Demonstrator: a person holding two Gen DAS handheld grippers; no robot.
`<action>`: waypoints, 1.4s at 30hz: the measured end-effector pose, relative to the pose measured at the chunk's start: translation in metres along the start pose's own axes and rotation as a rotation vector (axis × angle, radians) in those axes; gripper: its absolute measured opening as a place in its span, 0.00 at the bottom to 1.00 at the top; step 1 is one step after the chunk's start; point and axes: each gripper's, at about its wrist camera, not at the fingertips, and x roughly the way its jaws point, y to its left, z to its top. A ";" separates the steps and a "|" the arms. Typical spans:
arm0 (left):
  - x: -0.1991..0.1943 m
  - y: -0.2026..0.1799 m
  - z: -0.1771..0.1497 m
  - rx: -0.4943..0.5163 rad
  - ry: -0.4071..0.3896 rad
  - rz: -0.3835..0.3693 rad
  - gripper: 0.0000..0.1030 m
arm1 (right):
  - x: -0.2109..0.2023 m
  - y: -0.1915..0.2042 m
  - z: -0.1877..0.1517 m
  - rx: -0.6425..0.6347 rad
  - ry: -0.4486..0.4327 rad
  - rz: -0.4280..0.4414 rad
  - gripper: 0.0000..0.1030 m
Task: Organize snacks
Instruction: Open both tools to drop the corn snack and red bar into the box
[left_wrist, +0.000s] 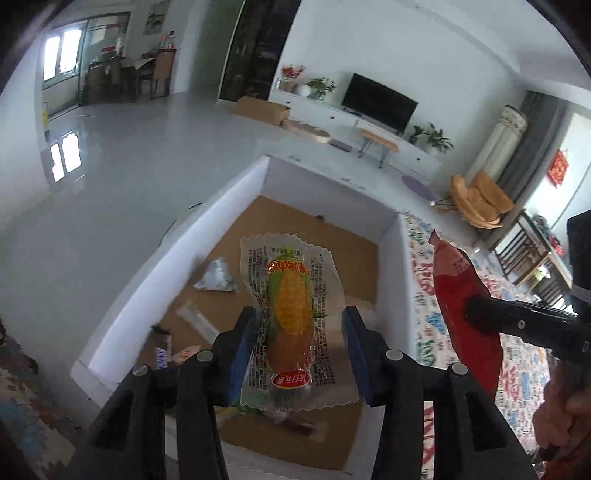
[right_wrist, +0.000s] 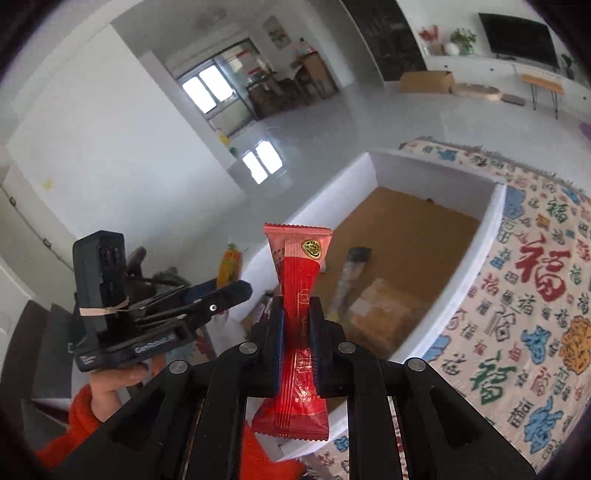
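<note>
Both tools are over the white box (left_wrist: 155, 295) with the brown bottom, which sits on the bench under that patterned cloth (right_wrist: 535, 295).

The left tool (left_wrist: 299, 317) stands partly open with the corn snack packet (left_wrist: 291, 314) between its blue pads. The right-hand pad is clear of the wrapper and the left-hand one is right at its edge, so we wouldn't call it a grip. The packet is above the inside of the box.

The right tool (right_wrist: 297, 306) is squeezed narrow on the red packet (right_wrist: 299, 280), pinching its middle, with the packet upright. It sits just beside the box's near corner.

Already lying in the box: a pale crumpled packet (left_wrist: 216, 277) and a blue-wrapped bar (left_wrist: 162, 354), plus some other bits we can't make out.
</note>
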 end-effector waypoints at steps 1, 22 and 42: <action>0.009 0.005 -0.005 0.006 0.009 0.056 0.52 | 0.017 0.003 -0.002 0.000 0.031 -0.004 0.18; 0.006 -0.030 -0.045 0.043 -0.146 0.461 1.00 | 0.032 0.005 -0.038 -0.157 0.056 -0.327 0.69; 0.003 -0.016 -0.055 0.026 -0.014 0.454 1.00 | 0.057 0.017 -0.047 -0.196 0.117 -0.388 0.69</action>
